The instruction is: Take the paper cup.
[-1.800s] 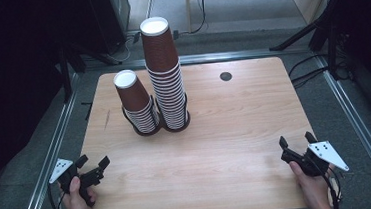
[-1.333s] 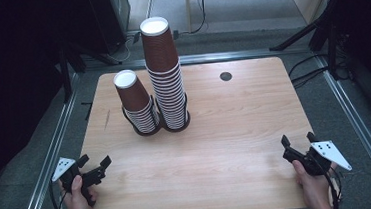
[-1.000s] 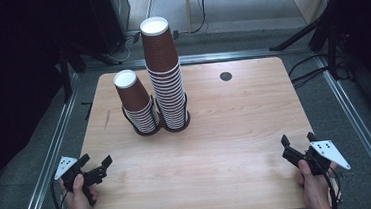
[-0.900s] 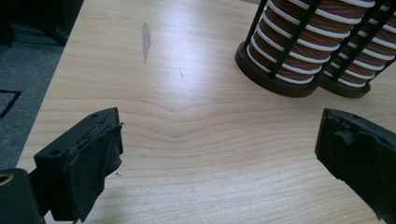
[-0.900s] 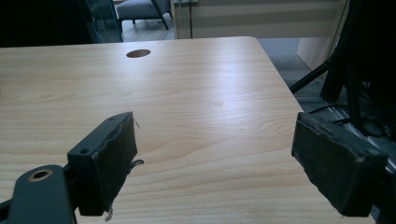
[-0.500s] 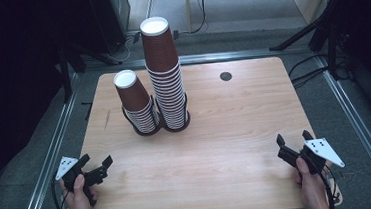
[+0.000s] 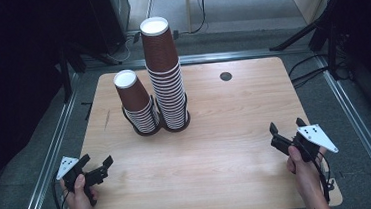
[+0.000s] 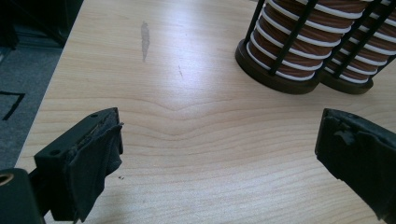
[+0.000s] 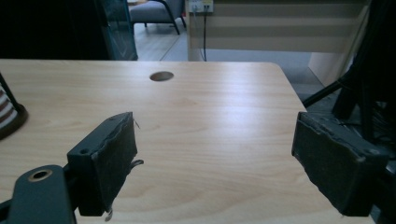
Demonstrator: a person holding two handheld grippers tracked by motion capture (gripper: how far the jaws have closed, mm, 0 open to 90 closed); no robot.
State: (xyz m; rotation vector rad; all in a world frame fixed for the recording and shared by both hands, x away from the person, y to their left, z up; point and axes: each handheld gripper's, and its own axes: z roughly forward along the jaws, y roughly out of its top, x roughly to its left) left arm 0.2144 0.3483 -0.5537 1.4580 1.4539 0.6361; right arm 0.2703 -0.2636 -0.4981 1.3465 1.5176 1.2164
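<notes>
We raised our right tongs [image 7: 286, 125] toward the cups [image 7: 164, 86], starting a reach; they and the left tongs [image 7: 97, 159] gaped wide, empty.

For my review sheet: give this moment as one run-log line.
left gripper: open, empty, front-left of table | right gripper: open, empty, front-right | tall cup stack, short cup stack: in black holders, untouched
</notes>
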